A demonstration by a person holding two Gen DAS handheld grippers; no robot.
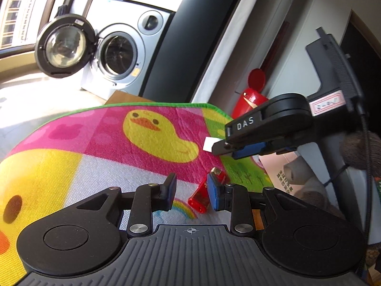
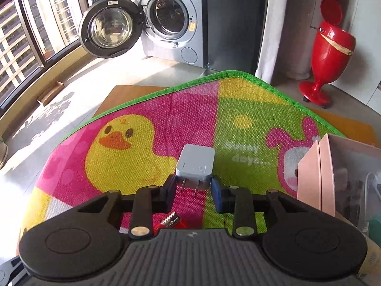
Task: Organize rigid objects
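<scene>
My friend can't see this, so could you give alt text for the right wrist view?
A black claw grips a small grey plug adapter by its sides, prongs toward the camera, over a colourful duck mat. A pink box stands at right; a washing machine with its door open and a red bin stand behind.

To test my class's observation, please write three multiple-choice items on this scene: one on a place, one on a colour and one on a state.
1. Where is the grey charger? A in the right claw; B on the floor; C in a drawer.
2. What colour is the mat's border? A blue; B green; C black.
3. The washing machine door is: A shut; B open; C missing.
Answers: A, the claw grips its sides; B, a green edge rims the mat; B, the door is swung out.
</scene>
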